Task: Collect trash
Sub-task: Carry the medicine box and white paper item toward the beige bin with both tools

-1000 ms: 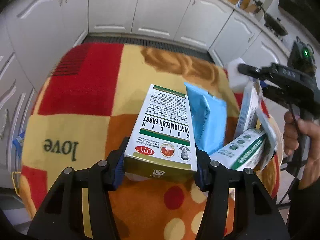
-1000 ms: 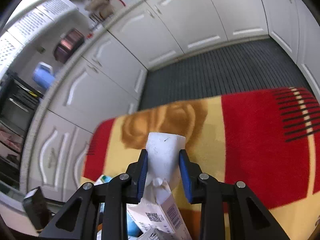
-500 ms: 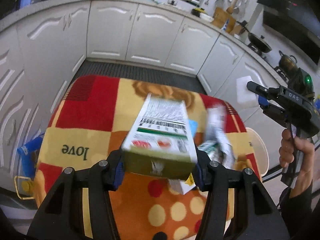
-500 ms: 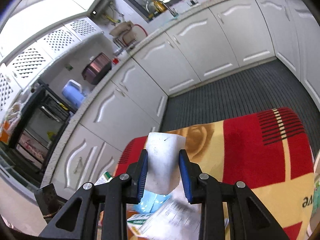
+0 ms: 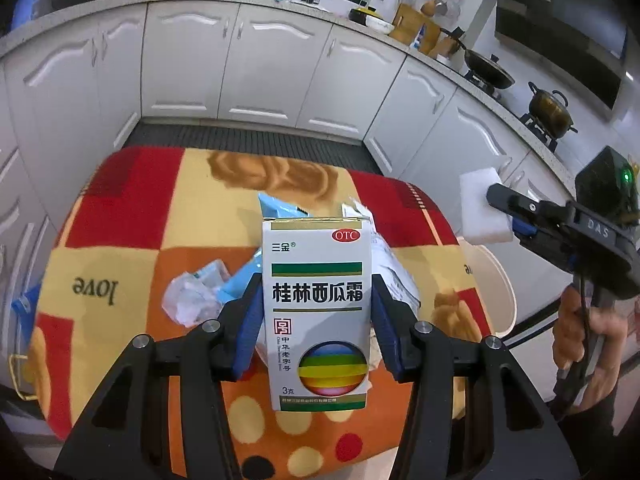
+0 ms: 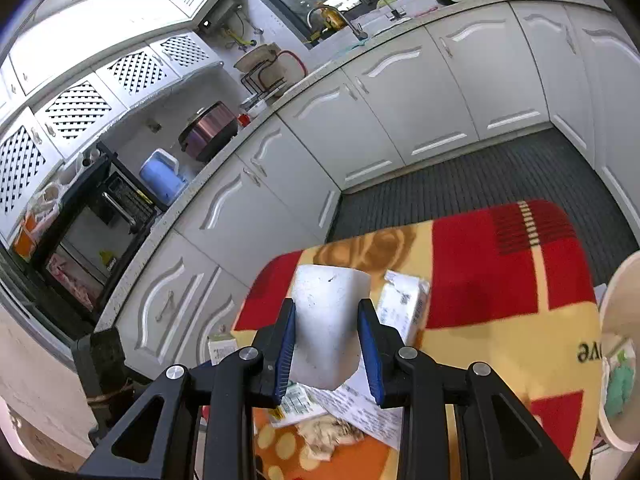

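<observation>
My left gripper (image 5: 316, 292) is shut on a white medicine box (image 5: 318, 320) with green stripes, a red OTC mark and a rainbow disc; its jaws are closing tighter on the box's sides. The box stands upright above the blanket-covered table (image 5: 120, 208). My right gripper (image 6: 327, 312) is shut on a white foam block (image 6: 326, 320), lifted above the table's far corner. From the left wrist camera the same block (image 5: 484, 208) hangs at the right in the right gripper (image 5: 504, 210), held by a hand (image 5: 576, 320). Trash remains on the table: a blue packet (image 5: 276, 208), crumpled paper (image 5: 192, 300), leaflets (image 5: 396, 276).
A white round bin (image 5: 496, 280) stands beside the table's right side; the right wrist camera shows its rim (image 6: 616, 312) and a green-white wrapper (image 6: 618, 384) inside. White kitchen cabinets (image 5: 272, 72) and a dark ribbed floor mat (image 5: 248, 140) surround the table. A small carton (image 6: 404, 308) lies on the blanket.
Both grippers rose and pulled back from the pile. The medicine box tipped from lying back to upright, now showing its front face. The foam block came up off the trash.
</observation>
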`<state>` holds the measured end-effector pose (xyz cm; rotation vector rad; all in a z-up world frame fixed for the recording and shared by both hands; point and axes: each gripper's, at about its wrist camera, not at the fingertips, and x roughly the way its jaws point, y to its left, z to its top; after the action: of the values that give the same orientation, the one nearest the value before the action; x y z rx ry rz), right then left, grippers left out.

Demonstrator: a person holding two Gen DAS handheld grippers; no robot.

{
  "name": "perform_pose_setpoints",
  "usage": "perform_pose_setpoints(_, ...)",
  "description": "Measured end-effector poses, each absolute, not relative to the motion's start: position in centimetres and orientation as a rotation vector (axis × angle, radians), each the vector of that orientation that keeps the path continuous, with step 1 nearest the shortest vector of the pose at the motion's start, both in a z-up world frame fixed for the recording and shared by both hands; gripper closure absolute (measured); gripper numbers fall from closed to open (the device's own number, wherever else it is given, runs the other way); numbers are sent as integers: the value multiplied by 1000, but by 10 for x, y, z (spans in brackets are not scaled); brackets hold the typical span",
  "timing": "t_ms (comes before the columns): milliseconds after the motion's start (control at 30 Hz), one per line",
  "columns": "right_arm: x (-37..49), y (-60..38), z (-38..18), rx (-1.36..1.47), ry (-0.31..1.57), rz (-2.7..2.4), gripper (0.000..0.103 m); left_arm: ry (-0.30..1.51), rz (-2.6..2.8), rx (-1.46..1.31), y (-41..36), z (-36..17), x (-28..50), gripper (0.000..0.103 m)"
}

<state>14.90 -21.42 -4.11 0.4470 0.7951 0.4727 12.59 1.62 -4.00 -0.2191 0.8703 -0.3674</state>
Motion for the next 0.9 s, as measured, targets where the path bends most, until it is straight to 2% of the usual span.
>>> perform_pose_setpoints(433,119,-242,-47,436,780,424,74,839,-465,-183,-30,-21,116,54)
perform_pose_setpoints(900,79,-338,-58,472,757,237,74,860,-657,-61,-166,-19,124,54)
